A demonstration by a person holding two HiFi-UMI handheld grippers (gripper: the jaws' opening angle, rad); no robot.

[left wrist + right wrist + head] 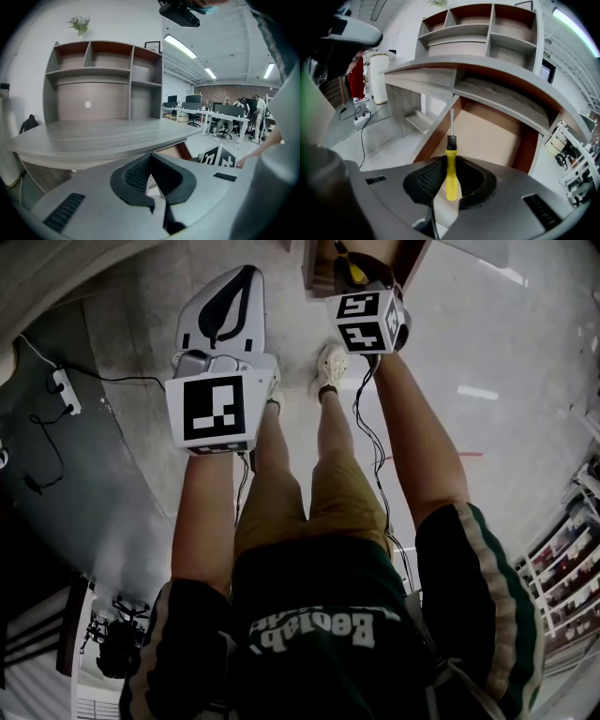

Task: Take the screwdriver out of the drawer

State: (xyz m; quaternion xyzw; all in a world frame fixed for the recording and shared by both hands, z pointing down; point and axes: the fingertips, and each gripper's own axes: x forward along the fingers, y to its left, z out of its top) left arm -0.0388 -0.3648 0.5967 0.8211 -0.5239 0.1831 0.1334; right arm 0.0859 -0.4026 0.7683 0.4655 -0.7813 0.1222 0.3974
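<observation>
Right claw (pixel 451 161) clamped on yellow handle of screwdriver (pixel 451 174), shaft pointing ahead, over open drawer (pixel 492 136) beneath worktop (pixel 417 71). Left claw (pixel 151 157) closed on nothing, off to the side. Best lifted straight up with firm grip, shaft clear of drawer walls and worktop edge, before swinging away.

Head camera steeply down toward floor (pixel 525 324); gripper cameras close behind their fingers (pixel 133 180), desk (pixel 93 136) common to both.

Drawer (pixel 487 133) at frame centre stands open w/ free room inside; desk top (pixel 426 77) overhangs it, upper left.
</observation>
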